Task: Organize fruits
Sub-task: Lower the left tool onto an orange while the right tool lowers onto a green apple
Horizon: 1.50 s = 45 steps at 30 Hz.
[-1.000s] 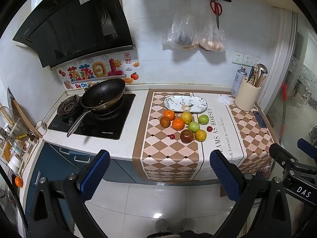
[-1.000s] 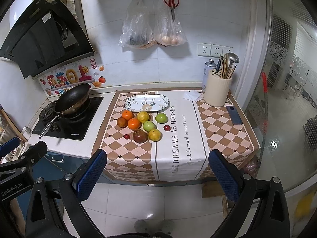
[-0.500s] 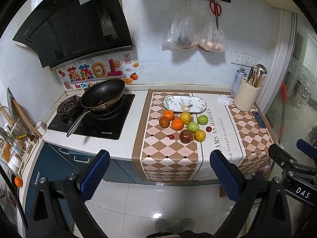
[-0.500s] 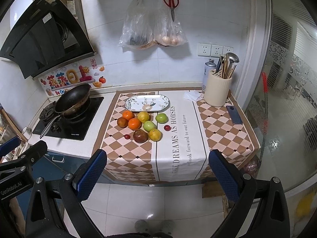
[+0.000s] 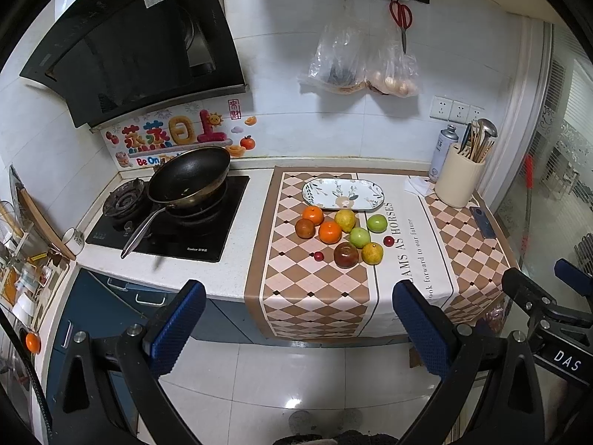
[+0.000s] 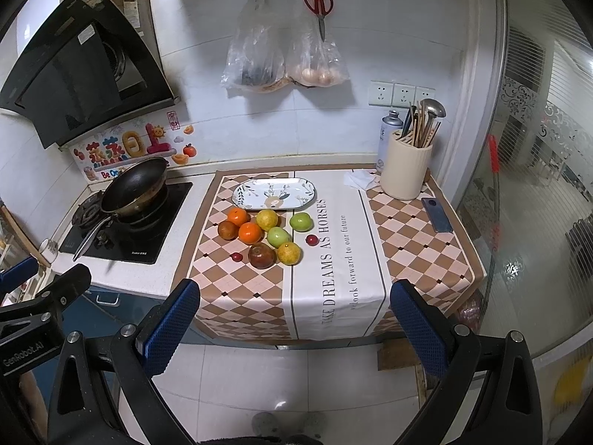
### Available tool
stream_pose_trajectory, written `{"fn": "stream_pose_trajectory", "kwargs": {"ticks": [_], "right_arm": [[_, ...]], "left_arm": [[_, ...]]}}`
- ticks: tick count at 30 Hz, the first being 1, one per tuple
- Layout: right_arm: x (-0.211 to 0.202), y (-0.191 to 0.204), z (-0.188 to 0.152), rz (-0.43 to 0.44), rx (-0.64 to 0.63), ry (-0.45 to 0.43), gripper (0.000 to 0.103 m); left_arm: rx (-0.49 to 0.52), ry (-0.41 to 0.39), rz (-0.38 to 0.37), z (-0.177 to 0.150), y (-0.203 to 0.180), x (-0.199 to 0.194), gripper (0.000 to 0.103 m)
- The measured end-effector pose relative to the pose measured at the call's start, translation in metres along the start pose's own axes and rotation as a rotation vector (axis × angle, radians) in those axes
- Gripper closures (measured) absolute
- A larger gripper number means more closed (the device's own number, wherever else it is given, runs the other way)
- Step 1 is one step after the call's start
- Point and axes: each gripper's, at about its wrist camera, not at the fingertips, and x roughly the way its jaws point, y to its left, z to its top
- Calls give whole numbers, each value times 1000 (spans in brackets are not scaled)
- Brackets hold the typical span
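Several fruits lie in a cluster on the checked cloth: two oranges, yellow citrus, green apples, dark red fruits and two small red ones. An empty oval patterned plate lies just behind them. My left gripper is open and empty, held above the floor well in front of the counter. My right gripper is open and empty, likewise in front of the counter edge.
A wok sits on the hob at left. A beige utensil holder, a spray can and a dark phone are at the right. Bags and scissors hang on the wall. A glass door is at far right.
Both grippers have drifted very slightly; the fruits and the plate have not moved. Both stay open.
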Motion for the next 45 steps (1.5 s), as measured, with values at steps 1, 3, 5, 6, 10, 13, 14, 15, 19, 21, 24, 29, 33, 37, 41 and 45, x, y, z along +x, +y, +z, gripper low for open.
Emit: {"fn": "stream_pose_trajectory", "kwargs": {"ticks": [1, 3, 5, 6, 10, 13, 14, 15, 19, 21, 24, 29, 33, 37, 41, 45], "right_arm": [[1, 1, 0, -1, 3, 0, 0], [4, 0, 1, -1, 7, 0, 0], [8, 3, 4, -6, 17, -1, 0], [10, 1, 5, -8, 24, -1, 0], [23, 2, 8, -7, 67, -4, 0], [42, 0, 11, 19, 123, -6, 0], [54, 0, 13, 28, 145, -1, 0], [59, 0, 13, 28, 152, 1, 0], [100, 3, 22, 7, 159, 13, 0], [122, 4, 29, 0, 155, 28, 0], [159, 5, 38, -12, 141, 58, 0], [239, -3, 57, 22, 138, 132, 0], [305, -6, 74, 72, 134, 204, 0], [377, -12, 91, 101, 119, 276, 0], [457, -17, 100, 155, 127, 403, 0], [520, -15, 96, 187, 122, 514, 2]], "left_arm": [[-1, 0, -2, 0, 0, 0, 0], [3, -2, -3, 1, -1, 0, 0], [0, 0, -2, 1, -1, 0, 0], [2, -1, -3, 1, -2, -1, 0], [32, -19, 35, 10, -4, 10, 0], [23, -33, 34, 19, 7, 32, 0], [21, -42, 42, 21, 9, 40, 0], [23, -45, 53, 24, 12, 50, 0], [25, -32, 94, 36, 20, 95, 0], [12, -24, 90, 44, 23, 115, 0], [1, 3, 97, 55, 24, 152, 0], [-22, 73, 117, 72, 22, 215, 0], [-37, 151, 135, 88, 14, 274, 0], [-10, 241, 155, 99, 4, 332, 0], [1, 370, 165, 104, -4, 398, 0], [4, 493, 163, 103, -8, 464, 0]]}}
